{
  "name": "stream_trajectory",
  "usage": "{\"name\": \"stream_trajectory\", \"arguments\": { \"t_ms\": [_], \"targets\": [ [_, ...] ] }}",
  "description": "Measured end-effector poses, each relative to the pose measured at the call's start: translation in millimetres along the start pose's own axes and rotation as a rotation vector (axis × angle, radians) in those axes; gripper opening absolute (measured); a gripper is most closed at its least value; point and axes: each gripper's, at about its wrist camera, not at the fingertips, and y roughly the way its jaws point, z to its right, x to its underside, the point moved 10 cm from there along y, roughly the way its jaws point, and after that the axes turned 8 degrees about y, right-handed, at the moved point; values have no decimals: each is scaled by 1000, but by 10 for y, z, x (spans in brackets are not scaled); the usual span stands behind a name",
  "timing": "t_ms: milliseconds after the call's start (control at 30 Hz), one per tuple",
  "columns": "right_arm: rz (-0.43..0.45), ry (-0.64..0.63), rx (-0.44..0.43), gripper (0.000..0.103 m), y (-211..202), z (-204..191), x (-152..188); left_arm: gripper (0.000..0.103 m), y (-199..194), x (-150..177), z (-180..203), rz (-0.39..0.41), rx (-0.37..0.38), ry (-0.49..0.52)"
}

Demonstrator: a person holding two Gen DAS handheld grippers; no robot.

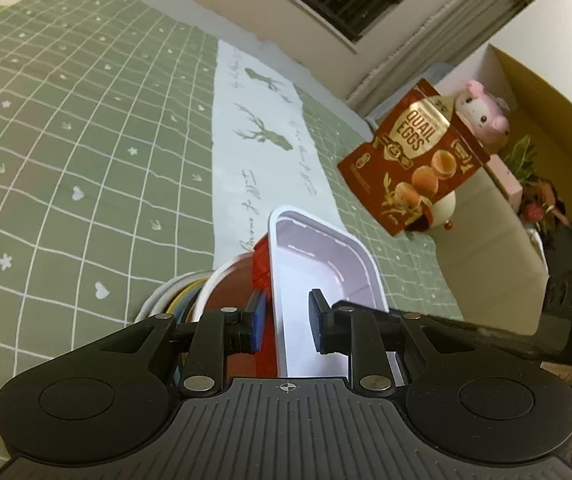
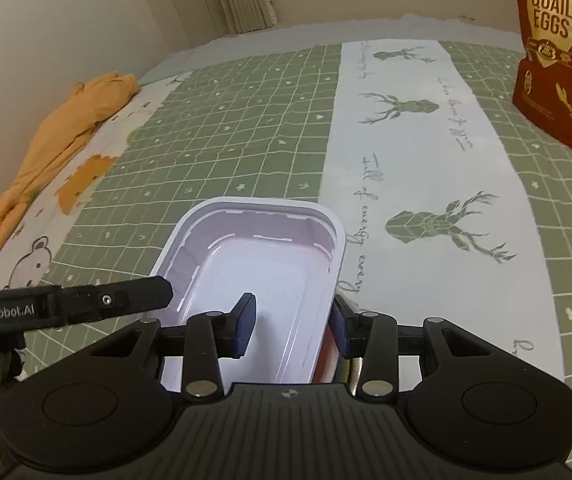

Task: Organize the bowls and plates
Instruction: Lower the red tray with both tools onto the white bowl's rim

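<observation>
A white rectangular tub [image 1: 318, 256] sits on top of a stack of round bowls and plates [image 1: 221, 288], red and white with coloured rims. My left gripper [image 1: 286, 316] is open and straddles the tub's left wall, one finger outside and one inside. In the right wrist view the same tub [image 2: 253, 256] is straddled at its right wall by my right gripper [image 2: 292, 324], also open, with a red bowl edge [image 2: 324, 356] showing beneath. The left gripper's arm [image 2: 69, 304] reaches in from the left.
The stack rests on a green checked cloth [image 2: 225, 140] with a white deer-print strip [image 2: 426, 160]. A red quail eggs bag [image 2: 562, 52] stands at the right; it also shows in the left wrist view [image 1: 414, 160], beside a pink plush toy [image 1: 482, 112]. An orange garment [image 2: 45, 144] lies far left.
</observation>
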Motion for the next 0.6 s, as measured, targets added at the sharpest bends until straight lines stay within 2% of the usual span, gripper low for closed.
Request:
{"name": "stream_trajectory", "arguments": {
  "t_ms": [467, 600],
  "targets": [
    [5, 5, 2, 40, 69, -11, -57, 25, 58, -50, -138, 9, 2, -36],
    [-6, -2, -1, 40, 125, -64, -38, 25, 117, -28, -230, -9, -14, -58]
  ]
}}
